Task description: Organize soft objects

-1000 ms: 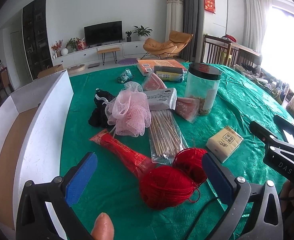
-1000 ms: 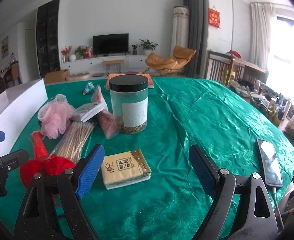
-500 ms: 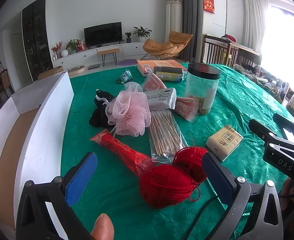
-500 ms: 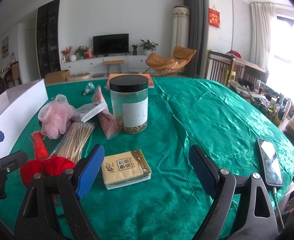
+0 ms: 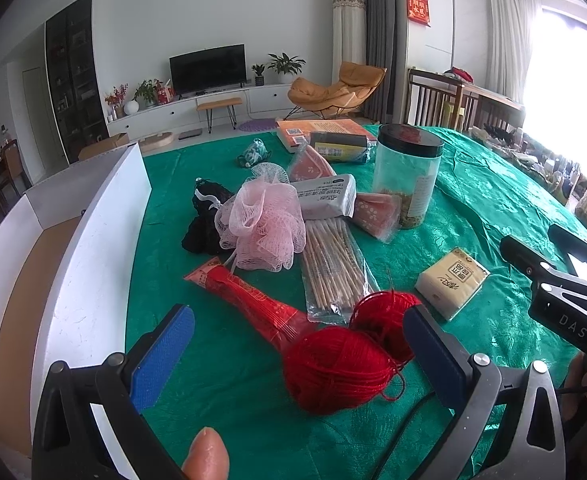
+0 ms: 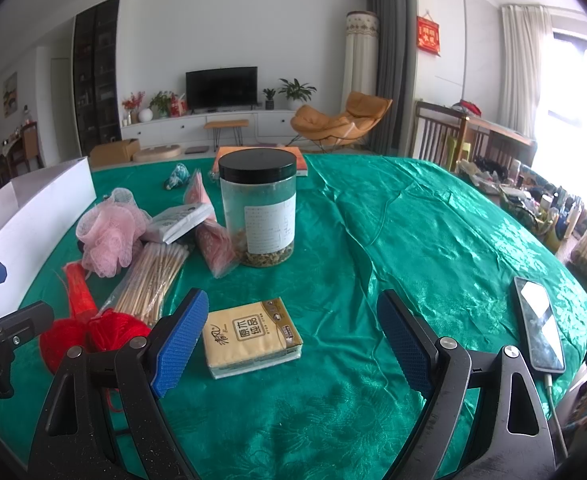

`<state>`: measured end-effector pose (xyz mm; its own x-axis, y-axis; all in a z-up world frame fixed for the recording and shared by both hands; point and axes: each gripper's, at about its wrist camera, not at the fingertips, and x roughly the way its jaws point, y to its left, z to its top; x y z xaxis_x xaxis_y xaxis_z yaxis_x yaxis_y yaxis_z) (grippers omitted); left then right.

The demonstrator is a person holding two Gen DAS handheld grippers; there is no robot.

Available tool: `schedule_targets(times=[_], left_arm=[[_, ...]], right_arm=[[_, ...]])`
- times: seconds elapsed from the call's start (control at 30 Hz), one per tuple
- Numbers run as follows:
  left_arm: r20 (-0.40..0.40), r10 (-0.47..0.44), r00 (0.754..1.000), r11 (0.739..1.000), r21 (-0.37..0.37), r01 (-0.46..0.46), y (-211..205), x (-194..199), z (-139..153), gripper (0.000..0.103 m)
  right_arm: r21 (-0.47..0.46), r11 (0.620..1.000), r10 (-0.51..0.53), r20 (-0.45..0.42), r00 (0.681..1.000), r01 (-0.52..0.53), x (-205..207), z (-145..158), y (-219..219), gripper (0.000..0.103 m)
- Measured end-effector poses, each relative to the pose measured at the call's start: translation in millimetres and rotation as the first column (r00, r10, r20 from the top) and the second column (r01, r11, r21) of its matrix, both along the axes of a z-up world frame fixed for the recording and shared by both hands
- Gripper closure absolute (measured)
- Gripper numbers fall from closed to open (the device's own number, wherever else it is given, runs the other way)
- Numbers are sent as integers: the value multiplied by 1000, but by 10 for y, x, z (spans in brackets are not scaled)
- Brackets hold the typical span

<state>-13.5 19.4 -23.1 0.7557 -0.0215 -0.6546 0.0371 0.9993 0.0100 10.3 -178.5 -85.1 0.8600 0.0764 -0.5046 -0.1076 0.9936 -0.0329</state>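
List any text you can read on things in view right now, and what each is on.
"DAS": on the body of the right claw, seen from the left wrist.
"原木纯品": on the yellow tissue pack.
Red wall hanging: characters too blurred to read.
Jar label and white packet: print too small to read.

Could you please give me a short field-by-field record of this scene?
surface: table with green cloth
left gripper: open, holding nothing, red yarn between its fingers
right gripper: open, holding nothing, tissue pack between its fingers
soft things: yarn, pink bath pouf, black cloth
other things: jar, bag of sticks, red packet, phone
container: white box at the table's left edge
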Motion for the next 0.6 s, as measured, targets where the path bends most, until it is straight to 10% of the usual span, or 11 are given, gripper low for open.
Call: schedule_targets(times=[0.6], left_arm=[[1,6,1000,1000,7,-6,18,-7,-25,0]], right_arm=[[0,1000,0,-1,1000,0,-1,0,0,15]])
